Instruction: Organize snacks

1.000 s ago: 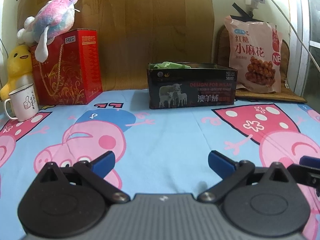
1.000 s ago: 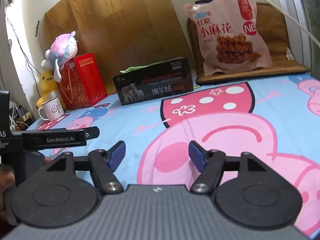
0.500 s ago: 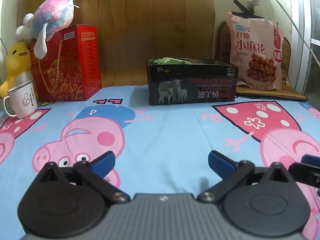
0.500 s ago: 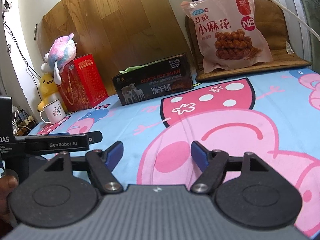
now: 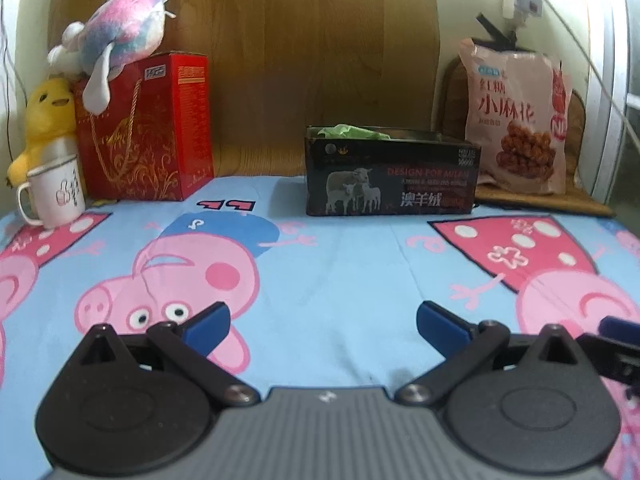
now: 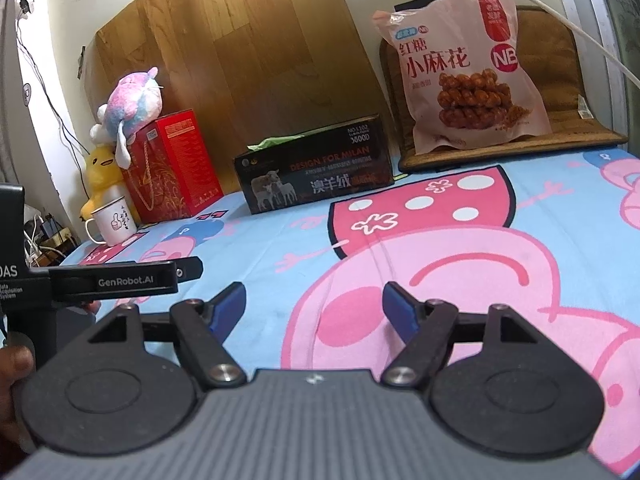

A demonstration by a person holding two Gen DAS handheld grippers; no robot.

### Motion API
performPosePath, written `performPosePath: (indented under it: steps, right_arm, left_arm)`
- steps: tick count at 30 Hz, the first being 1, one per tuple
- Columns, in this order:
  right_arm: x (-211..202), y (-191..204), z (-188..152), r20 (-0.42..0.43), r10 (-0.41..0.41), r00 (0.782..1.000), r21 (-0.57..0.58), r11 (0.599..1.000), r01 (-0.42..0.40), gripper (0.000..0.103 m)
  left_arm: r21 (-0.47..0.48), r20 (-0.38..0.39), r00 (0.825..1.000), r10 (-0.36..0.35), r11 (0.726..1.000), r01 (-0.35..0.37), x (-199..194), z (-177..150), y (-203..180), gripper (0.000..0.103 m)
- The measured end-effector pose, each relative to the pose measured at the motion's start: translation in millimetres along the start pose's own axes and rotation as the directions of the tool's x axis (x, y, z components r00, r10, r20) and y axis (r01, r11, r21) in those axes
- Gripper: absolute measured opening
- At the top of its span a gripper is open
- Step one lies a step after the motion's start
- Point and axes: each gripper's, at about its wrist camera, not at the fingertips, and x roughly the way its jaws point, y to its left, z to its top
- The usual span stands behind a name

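Left wrist view: both grippers wide apart and empty over the cartoon sheet [image 5: 340, 272].
Left gripper [image 5: 323, 322] and right gripper [image 6: 313, 307], whose jaws have just been opening, hold nothing; snack bag [image 6: 464, 68] leans upright on the mat [image 6: 576, 136], just right of the black box [image 5: 390, 178].

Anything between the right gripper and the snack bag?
Nothing stands there. In the right wrist view only bare cartoon-print sheet runs from the open right gripper to the brown mat where the snack bag leans.
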Motion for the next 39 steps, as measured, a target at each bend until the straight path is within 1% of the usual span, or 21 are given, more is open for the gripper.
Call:
performPosePath:
  steps: [1, 3, 5, 7, 8, 10, 13, 15, 18, 19, 24, 27, 34, 39]
  right_arm:
    - [-0.1, 0.0, 0.1, 0.002, 0.000, 1.000, -0.001, 1.000, 0.000, 0.078]
    - [-0.8, 0.0, -0.1, 0.005, 0.001, 1.000, -0.002, 1.000, -0.001, 0.078]
    - [-1.6, 0.6, -0.5, 0.011, 0.001, 1.000, -0.003, 1.000, -0.001, 0.078]
    - [-2.8, 1.1, -0.8, 0.019, -0.001, 1.000, -0.007, 1.000, 0.001, 0.079]
    - [-3.6, 1.9, -1.1, 0.023, 0.000, 1.000, -0.011, 1.000, 0.001, 0.080]
    - [-4.6, 2.9, -1.4, 0.030, 0.001, 1.000, -0.018, 1.000, 0.000, 0.081]
    - [-5.0, 3.6, -1.3, 0.034, 0.002, 0.999, -0.022, 1.000, -0.001, 0.081]
    - [-5.7, 4.1, -1.5, 0.038, 0.002, 0.999, -0.023, 1.000, -0.001, 0.082]
    - [-6.2, 5.1, -1.8, 0.043, 0.001, 0.999, -0.029, 1.000, 0.000, 0.082]
    - [-6.7, 5.5, -2.1, 0.045, 0.000, 0.999, -0.031, 1.000, 0.001, 0.083]
    - [-7.2, 6.3, -2.0, 0.047, -0.001, 0.999, -0.036, 0.999, 0.003, 0.083]
    - [-7.1, 6.4, -1.8, 0.047, -0.001, 0.999, -0.037, 0.999, 0.002, 0.083]
    - [-7.2, 6.8, -2.0, 0.047, -0.001, 0.999, -0.036, 0.999, 0.002, 0.083]
    - [-7.3, 7.0, -2.4, 0.048, -0.002, 0.999, -0.035, 0.999, 0.004, 0.083]
  left_arm:
    - [-0.013, -0.002, 1.000, -0.016, 1.000, 0.016, -2.9, -0.8, 1.3, 0.103]
    - [-0.018, -0.038, 0.999, -0.023, 1.000, 0.023, -5.2, -0.5, 0.3, 0.103]
    - [-0.008, -0.058, 0.998, 0.009, 1.000, -0.010, -8.9, -1.2, -2.9, 0.103]
    - [0.018, -0.055, 0.997, 0.057, 0.998, -0.056, -15.5, -3.4, -7.4, 0.103]
    - [0.033, -0.056, 0.996, 0.069, 0.997, -0.067, -19.0, -4.6, -10.0, 0.103]
    - [0.049, -0.069, 0.995, 0.069, 0.997, -0.066, -23.8, -5.4, -12.5, 0.103]
    - [0.070, -0.073, 0.993, 0.092, 0.994, -0.087, -30.4, -7.9, -16.8, 0.103]
    - [0.066, -0.076, 0.994, 0.080, 0.995, -0.075, -32.4, -7.9, -16.9, 0.103]
    - [0.034, -0.103, 0.993, 0.050, 0.998, -0.046, -32.4, -7.3, -13.8, 0.103]
    - [0.028, -0.102, 0.993, 0.051, 0.998, -0.048, -32.9, -7.7, -13.1, 0.103]
    - [0.047, -0.076, 0.992, 0.105, 0.994, -0.101, -35.0, -7.8, -12.9, 0.103]
    - [0.055, -0.071, 0.991, 0.118, 0.992, -0.114, -34.9, -7.8, -12.9, 0.103]
    - [0.059, -0.081, 0.989, 0.123, 0.991, -0.118, -31.6, -10.1, -12.9, 0.103]
    - [0.055, -0.093, 0.989, 0.113, 0.993, -0.108, -29.2, -10.5, -11.4, 0.103]
